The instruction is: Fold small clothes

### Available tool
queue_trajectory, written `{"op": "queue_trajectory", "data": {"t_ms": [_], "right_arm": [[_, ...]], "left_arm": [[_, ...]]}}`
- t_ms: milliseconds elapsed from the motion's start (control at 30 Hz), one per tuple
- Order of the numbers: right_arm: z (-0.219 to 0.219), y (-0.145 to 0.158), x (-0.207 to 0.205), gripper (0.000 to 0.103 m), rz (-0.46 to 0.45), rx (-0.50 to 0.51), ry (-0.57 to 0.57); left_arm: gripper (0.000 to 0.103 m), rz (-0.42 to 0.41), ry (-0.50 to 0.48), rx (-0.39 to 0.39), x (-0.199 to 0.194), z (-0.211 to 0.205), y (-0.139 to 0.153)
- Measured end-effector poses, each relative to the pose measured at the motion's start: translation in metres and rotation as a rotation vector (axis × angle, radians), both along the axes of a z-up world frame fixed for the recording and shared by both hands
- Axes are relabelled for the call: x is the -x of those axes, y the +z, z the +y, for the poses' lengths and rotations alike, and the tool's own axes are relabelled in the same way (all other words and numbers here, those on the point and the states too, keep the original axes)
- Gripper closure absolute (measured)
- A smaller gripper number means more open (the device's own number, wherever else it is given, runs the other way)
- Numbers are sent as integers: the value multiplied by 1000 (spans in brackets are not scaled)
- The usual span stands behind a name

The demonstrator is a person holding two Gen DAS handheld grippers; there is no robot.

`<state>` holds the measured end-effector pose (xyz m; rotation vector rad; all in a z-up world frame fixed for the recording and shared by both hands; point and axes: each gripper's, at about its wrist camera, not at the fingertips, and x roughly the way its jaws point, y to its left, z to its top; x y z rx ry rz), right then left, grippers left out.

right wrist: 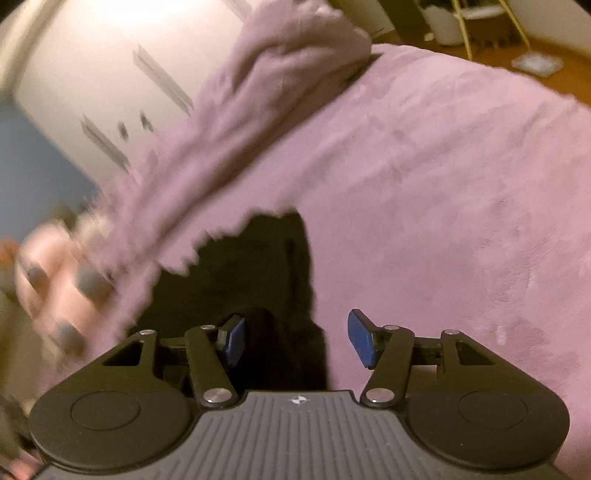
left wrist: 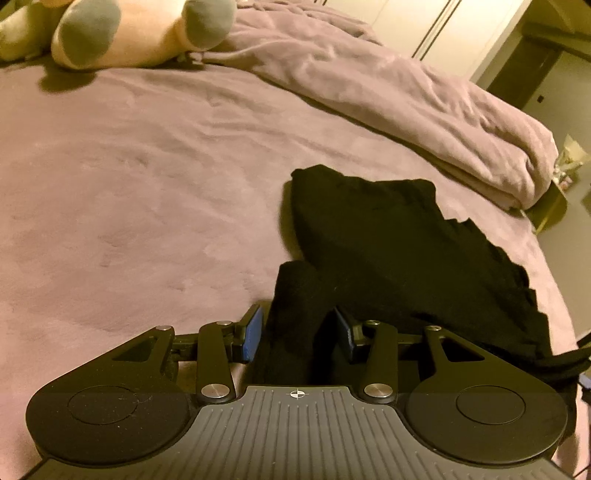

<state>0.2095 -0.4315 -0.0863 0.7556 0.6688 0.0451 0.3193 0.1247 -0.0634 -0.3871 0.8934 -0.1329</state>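
A black garment (left wrist: 399, 251) with a jagged hem lies on the pink bed cover (left wrist: 147, 184). In the left wrist view my left gripper (left wrist: 299, 332) stands partly open around a raised fold of the black cloth, blue pads (left wrist: 255, 332) on either side of it. In the right wrist view the same garment (right wrist: 258, 266) lies ahead, blurred by motion. My right gripper (right wrist: 295, 339) is open wide, with a bit of black cloth by its left pad (right wrist: 234, 341) and bare bed cover (right wrist: 443, 203) under the right pad.
A bunched pink duvet (left wrist: 406, 96) lies along the far right of the bed. A plush toy (left wrist: 129, 29) with grey feet sits at the far left. White wardrobe doors (right wrist: 110, 74) stand behind. The bed's edge and wooden floor (right wrist: 554, 74) show at right.
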Motion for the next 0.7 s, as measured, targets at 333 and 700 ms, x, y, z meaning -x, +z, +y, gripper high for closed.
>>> {"op": "queue_trajectory", "data": {"t_ms": [333, 700], "right_arm": [[-37, -8, 19, 41, -54, -122, -148], [27, -14, -26, 47, 40, 236, 166]], "left_arm": [[65, 15, 7, 52, -7, 2, -3], [89, -8, -5, 26, -6, -8, 0]]}}
